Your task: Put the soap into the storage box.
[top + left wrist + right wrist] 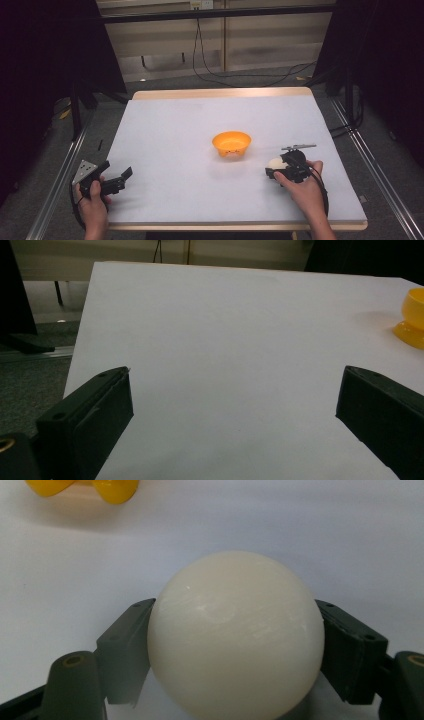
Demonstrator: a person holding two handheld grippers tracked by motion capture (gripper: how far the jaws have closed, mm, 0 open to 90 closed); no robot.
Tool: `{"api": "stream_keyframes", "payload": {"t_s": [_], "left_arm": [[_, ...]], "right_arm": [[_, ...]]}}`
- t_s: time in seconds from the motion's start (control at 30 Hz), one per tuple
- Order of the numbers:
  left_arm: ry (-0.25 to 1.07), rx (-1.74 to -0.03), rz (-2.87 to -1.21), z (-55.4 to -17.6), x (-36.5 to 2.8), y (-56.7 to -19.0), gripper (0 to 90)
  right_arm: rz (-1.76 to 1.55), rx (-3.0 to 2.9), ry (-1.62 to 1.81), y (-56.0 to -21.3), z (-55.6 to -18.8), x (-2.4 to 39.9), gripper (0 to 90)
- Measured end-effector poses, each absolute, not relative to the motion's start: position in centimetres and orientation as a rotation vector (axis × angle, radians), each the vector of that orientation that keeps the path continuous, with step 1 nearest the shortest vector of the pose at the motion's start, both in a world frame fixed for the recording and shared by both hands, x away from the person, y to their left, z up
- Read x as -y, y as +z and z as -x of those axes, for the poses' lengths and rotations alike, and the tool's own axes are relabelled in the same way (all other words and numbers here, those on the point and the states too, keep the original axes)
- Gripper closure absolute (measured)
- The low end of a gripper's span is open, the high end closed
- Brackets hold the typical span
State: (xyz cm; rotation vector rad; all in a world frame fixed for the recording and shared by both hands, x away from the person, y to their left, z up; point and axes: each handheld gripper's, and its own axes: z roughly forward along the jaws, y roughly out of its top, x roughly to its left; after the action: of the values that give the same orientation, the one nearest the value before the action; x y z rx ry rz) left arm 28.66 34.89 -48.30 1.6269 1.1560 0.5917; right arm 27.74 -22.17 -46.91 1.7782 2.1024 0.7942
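Ball (235, 635) clamped between the right gripper's (278, 170) jaws, low over the table (175, 130) near its right front corner. Grab looks done; carrying it to the orange bowl (231, 142) at mid-table remains. Left gripper (120, 181) waits near the left front corner, jaws apart.

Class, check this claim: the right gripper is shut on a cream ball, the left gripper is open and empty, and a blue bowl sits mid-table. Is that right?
Not quite: the bowl is orange, as the high view shows. The right gripper is indeed shut on the cream ball, and the left gripper is open and empty.
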Motion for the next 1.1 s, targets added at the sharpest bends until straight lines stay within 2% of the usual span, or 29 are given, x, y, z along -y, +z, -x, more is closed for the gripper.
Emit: {"api": "stream_keyframes", "payload": {"t_s": [1.1], "left_arm": [[0.582,-1.157,-1.622,-28.7,-34.9,-48.3,1.6]], "right_arm": [[-1.777,-2.113,0.803,-45.0,-29.1,22.2,23.6]]}}
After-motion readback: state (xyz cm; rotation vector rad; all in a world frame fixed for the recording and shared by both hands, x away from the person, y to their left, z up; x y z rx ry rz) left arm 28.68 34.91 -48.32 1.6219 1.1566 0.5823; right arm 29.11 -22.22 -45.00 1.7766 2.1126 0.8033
